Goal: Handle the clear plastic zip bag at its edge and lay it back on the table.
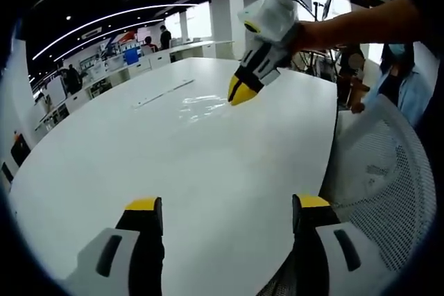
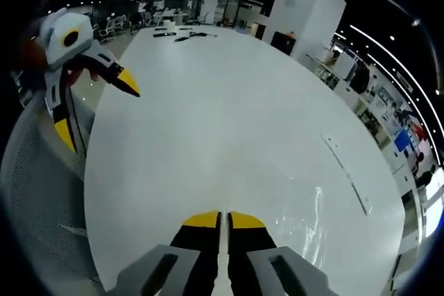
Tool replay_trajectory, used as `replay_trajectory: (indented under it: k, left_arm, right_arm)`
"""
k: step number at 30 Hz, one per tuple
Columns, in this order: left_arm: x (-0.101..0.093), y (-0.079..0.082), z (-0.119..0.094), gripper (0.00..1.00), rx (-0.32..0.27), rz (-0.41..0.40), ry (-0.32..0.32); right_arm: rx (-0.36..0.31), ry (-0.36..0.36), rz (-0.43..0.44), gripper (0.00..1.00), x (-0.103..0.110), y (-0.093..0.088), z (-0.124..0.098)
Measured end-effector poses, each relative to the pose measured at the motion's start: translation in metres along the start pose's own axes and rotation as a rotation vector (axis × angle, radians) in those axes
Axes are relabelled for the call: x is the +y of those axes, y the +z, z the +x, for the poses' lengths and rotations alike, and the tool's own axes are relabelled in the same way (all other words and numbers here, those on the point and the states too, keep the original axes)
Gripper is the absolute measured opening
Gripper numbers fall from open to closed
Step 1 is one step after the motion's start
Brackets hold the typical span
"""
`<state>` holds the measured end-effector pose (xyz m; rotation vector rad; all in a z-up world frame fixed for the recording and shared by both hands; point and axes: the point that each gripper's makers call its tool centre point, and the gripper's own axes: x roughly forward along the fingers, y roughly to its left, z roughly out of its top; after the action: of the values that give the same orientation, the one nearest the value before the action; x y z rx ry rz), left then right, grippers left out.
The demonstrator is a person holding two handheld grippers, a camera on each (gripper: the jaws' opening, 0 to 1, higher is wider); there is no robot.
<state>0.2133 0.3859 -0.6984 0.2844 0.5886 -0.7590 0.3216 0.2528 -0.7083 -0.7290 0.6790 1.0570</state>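
- The left tongs stood spread wide over bare white desk, gripping nothing.
- Farther out, toward one o'clock, the right tongs were pressed together with tips down at the edge of the clear zip bag; whether film sat between them I couldn't tell.
- The bag lay flat, glinting. It looked featherlight, limp and slippery; its stiffer zip edge seemed the best hold.
- A mesh chair stood alongside at three o'clock.

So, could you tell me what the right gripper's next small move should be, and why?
Probably open the jaws a little and back away. The right gripper sits low on the white table, jaws nearly closed at the edge of the clear zip bag, which appears to lie flat already. The left gripper hangs open, apart from it.
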Motion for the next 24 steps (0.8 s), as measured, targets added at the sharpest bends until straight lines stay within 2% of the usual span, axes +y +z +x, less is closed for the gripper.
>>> replay_trajectory:
  k: [4, 14, 24]
  left_arm:
    - [0.001, -0.001, 0.002, 0.74, -0.001, 0.003, -0.004]
    - [-0.004, 0.003, 0.003, 0.73, 0.002, 0.022, -0.016]
    - [-0.003, 0.008, 0.004, 0.73, 0.003, 0.038, -0.024]
  right_arm:
    - [-0.005, 0.009, 0.001, 0.0, 0.005, 0.0, -0.005]
    - [0.017, 0.024, 0.015, 0.0, 0.012, -0.016, -0.004]
    - [0.001, 0.029, -0.015, 0.0, 0.015, -0.015, -0.012]
